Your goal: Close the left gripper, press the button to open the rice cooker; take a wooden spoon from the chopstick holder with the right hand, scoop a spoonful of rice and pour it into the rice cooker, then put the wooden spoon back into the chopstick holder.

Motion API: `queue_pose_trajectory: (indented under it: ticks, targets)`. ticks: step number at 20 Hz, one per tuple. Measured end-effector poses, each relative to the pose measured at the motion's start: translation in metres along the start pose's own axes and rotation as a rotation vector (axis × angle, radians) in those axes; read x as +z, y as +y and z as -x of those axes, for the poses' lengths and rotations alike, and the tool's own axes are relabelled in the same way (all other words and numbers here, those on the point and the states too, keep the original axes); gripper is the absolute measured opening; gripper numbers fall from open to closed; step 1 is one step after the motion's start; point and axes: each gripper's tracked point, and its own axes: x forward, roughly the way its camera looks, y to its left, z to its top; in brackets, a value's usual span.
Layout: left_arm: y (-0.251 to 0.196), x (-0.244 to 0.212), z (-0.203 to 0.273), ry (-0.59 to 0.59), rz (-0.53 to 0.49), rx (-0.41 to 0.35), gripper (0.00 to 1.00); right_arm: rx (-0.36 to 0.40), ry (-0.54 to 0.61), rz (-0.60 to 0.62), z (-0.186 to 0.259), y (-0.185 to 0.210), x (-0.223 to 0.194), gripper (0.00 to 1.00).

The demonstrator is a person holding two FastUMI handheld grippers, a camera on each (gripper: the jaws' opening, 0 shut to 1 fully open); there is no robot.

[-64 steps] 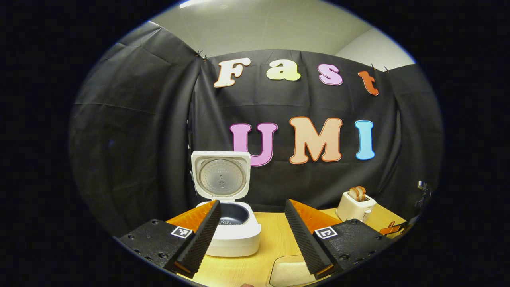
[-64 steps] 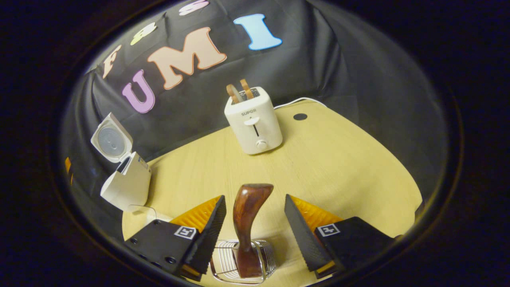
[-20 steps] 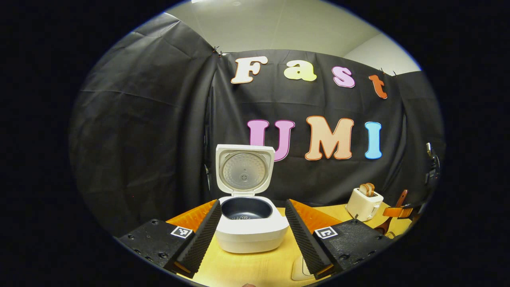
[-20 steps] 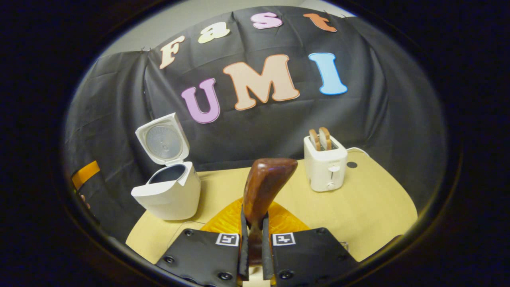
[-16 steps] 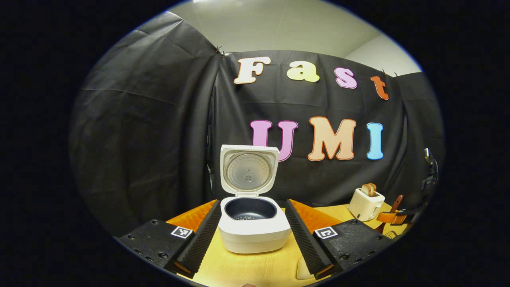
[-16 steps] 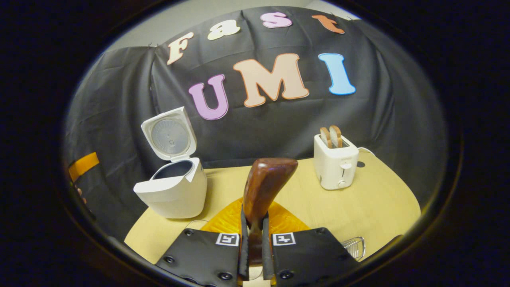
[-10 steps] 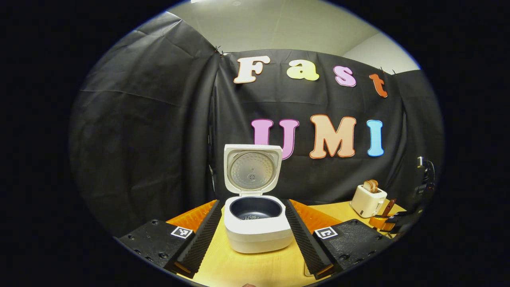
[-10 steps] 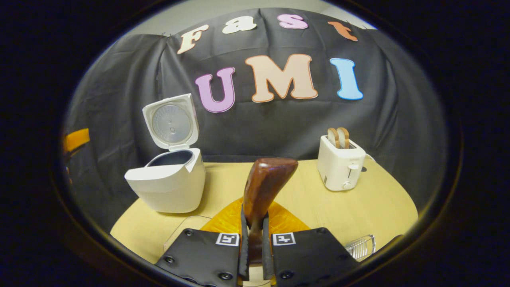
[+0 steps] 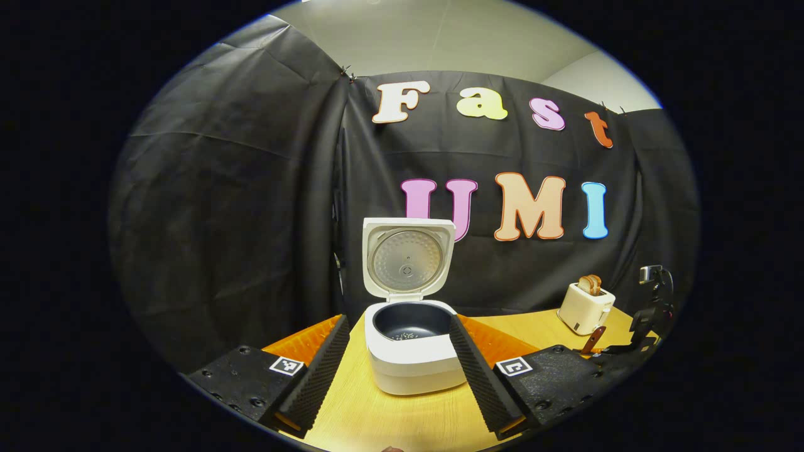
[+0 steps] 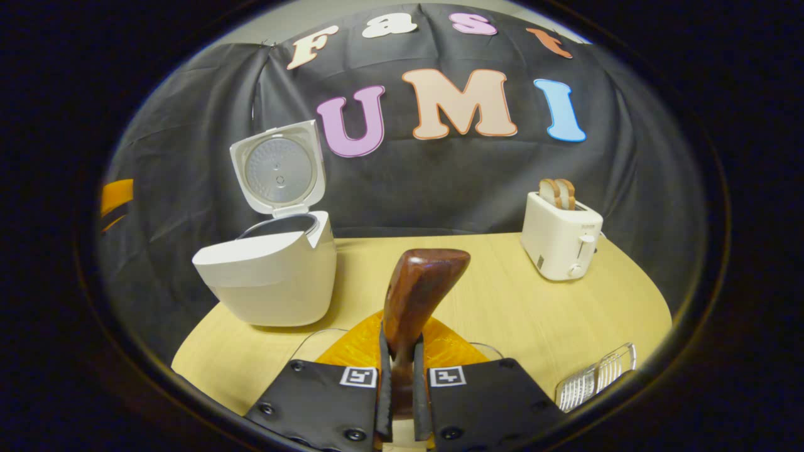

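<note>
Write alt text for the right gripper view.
The right tool is shut on a wooden spoon above a yellow table. An open white rice cooker stands left, a toaster right, a wire chopstick holder at lower right.

The rice cooker (image 9: 414, 367) is white, with a dark inner pot (image 9: 409, 321) and a silver dotted plate inside its lid (image 9: 407, 258). The wooden spoon (image 10: 418, 292) is reddish brown and glossy. The desk (image 10: 502, 314) is pale yellow wood. The toaster (image 10: 561, 243) is cream white.
</note>
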Motion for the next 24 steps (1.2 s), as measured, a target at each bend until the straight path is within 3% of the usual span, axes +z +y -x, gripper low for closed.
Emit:
queue_pose_trajectory:
  ticks: [7,13,19,24]
  targets:
    - [0.006,-0.01,-0.008,0.019,0.018,-0.005,0.95,0.045,0.024,-0.007,0.0,0.032,-0.015,0.15]
    - [0.008,-0.013,-0.012,0.026,0.031,-0.009,0.94,0.055,0.073,-0.186,-0.003,0.032,-0.025,0.17]
    - [0.008,-0.012,-0.019,0.024,0.027,-0.01,0.95,0.031,0.212,-0.575,-0.018,0.002,-0.042,0.16]
    - [0.004,-0.009,-0.023,0.025,0.02,-0.021,0.95,0.024,0.244,-0.822,-0.022,-0.024,-0.036,0.15]
